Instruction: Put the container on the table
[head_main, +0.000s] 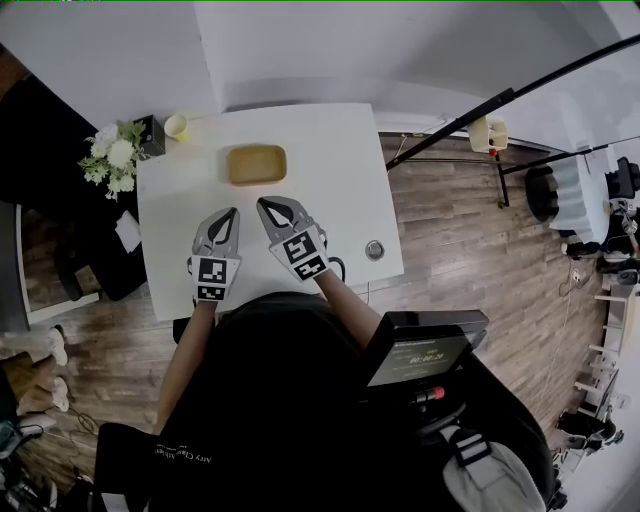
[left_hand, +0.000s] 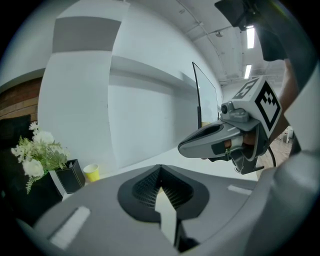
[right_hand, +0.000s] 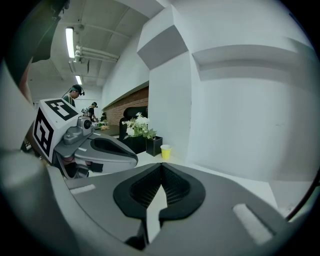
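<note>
Container (head_main: 257, 164) on table (head_main: 335, 160) (left tongs (head_main: 231, 213), right tongs (head_main: 265, 205) closed)

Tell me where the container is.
In the head view, the tan container rests on the white table, just beyond the left gripper and right gripper, with the yellow cup to its left.

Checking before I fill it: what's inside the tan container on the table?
From above, the tan container shows only its own bare floor; nothing appears to lie in it. The patch of white table under it is covered.
</note>
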